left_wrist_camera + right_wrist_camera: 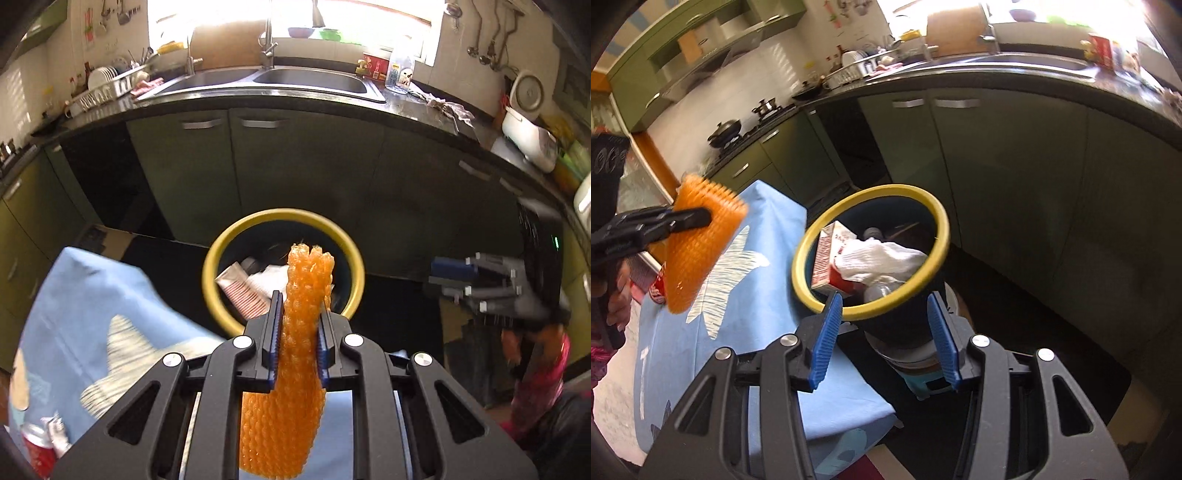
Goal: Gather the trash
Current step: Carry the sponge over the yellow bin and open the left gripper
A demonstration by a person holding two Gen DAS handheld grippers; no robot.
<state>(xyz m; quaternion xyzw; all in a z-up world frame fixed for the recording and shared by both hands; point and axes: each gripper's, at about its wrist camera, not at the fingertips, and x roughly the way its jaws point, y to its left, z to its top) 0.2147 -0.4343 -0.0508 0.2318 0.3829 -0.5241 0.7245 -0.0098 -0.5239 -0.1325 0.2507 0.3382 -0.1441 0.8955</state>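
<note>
My left gripper (300, 308) is shut on an orange foam net sleeve (291, 398), held above the table edge and in front of the yellow-rimmed dark bin (212, 266). The right wrist view shows the same sleeve (698, 251) and left gripper (701, 218) at the left. The bin (925, 201) holds a red-and-white carton (831, 258), white crumpled paper (882, 258) and other trash. My right gripper (884, 308) is open and empty, just before the bin; it shows blurred at the right in the left wrist view (452, 280).
A table with a blue printed cloth (768, 332) stands left of the bin, with a red can (38, 448) on it. Green cabinets (295, 166), a dark counter and a steel sink (306, 79) lie behind. The bin stands on a small stool (923, 384).
</note>
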